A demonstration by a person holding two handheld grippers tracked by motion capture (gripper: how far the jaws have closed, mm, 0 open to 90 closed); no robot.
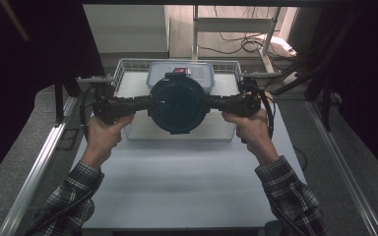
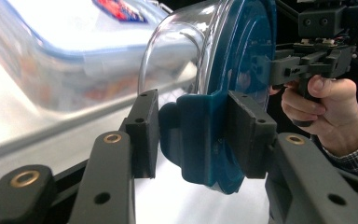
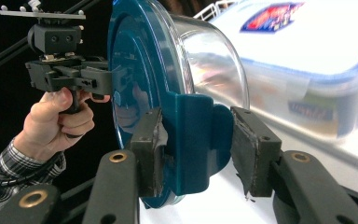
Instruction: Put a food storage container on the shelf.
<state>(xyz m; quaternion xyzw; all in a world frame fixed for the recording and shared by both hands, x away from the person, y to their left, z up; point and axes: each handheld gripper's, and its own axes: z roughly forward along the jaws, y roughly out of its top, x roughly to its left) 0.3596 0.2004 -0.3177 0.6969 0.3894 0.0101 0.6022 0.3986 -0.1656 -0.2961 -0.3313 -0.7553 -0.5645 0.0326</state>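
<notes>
My left gripper (image 1: 145, 102) and right gripper (image 1: 211, 102) clamp opposite side tabs of the blue-lidded glass container (image 1: 178, 104), held above the wire basket (image 1: 128, 66), just before the rectangular lidded box (image 1: 206, 73), its edges free all round

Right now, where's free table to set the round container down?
Free: the white tabletop between the wire basket and the near edge, flanked by the forearms. Crowded: the basket, where the rectangular lidded box takes the far half beneath the round container.
</notes>
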